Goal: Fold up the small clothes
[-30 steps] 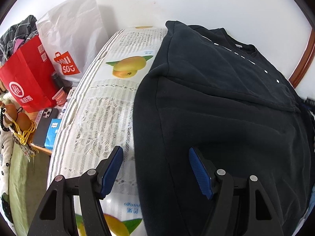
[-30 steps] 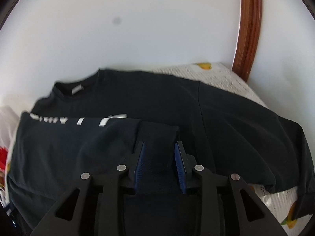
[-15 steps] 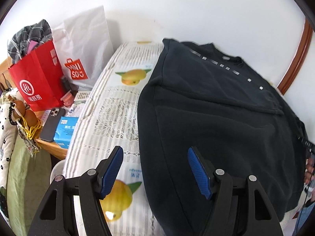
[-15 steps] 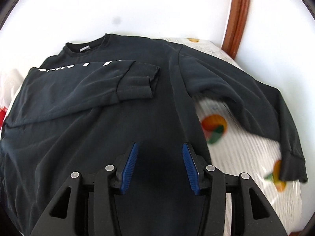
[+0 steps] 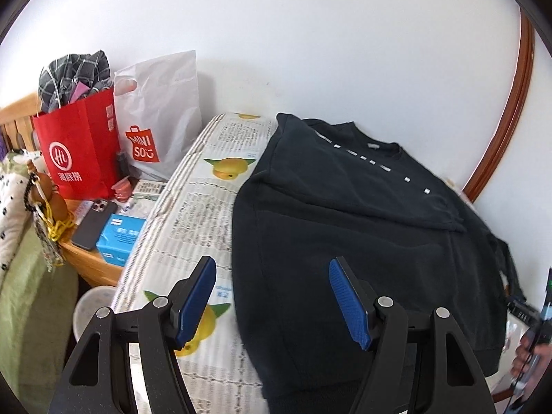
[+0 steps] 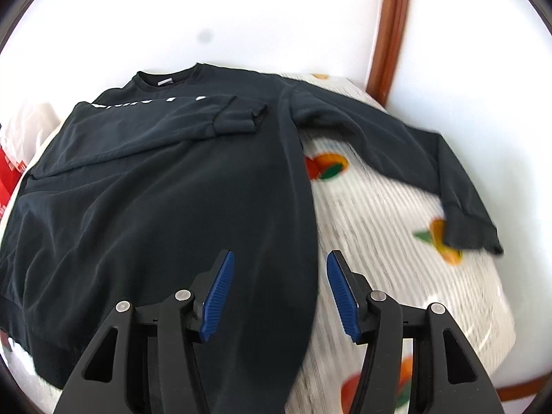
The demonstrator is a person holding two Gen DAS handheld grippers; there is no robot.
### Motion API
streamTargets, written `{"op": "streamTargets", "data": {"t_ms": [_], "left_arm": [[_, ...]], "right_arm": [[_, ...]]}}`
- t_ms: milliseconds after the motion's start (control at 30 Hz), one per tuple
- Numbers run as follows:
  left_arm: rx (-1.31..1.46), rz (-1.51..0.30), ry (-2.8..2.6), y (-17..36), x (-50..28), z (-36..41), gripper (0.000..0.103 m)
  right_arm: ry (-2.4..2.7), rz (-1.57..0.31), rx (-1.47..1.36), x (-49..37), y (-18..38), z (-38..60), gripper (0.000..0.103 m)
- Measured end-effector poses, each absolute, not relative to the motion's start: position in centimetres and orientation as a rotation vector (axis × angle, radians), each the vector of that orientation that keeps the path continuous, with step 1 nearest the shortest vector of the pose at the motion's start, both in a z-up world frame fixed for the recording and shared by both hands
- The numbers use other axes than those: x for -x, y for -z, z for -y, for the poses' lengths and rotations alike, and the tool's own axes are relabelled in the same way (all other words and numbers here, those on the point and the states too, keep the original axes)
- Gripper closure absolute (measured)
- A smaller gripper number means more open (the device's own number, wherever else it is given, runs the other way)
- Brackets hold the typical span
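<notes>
Left gripper (image 5: 272,298): black frame, blue ribbed pads, jaws spread wide, holding nothing, above the left edge of the garment.
Right gripper (image 6: 280,289): same make, jaws apart, empty, over the garment's right side seam.
Black long-sleeved sweatshirt (image 6: 165,189): flat on white fruit-printed bed cover (image 6: 396,214); one sleeve (image 6: 179,120) folded across the chest, the other sleeve (image 6: 407,148) stretched out over the cover.
Red paper bag (image 5: 77,148) and white plastic bag (image 5: 162,110): beside the bed.
</notes>
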State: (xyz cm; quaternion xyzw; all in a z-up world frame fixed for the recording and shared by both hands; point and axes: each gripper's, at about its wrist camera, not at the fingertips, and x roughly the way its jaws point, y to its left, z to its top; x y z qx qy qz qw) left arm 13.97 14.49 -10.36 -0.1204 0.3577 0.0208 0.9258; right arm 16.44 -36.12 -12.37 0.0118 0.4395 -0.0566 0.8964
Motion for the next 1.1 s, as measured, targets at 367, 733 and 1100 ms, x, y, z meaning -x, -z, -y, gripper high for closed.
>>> {"op": "streamTargets", "data": {"t_ms": [367,733,1100], "left_arm": [[0.196,-0.715,0.027,9.4,-14.7,-12.1,0.037],[0.237,-0.824,0.008,15.0,-14.8,-13.4,0.037],[0.161,-0.888,-0.035,18.1,-14.8,-13.1,0.037]], "right_arm": [[0.149,-0.897,-0.161,-12.6,11.6,38.4,0.048],[0.108,-0.927,-0.072,-11.9,13.6,37.1,0.047],[-0.002,-0.944,-0.104,-12.0,15.8,36.2,0.048]]}}
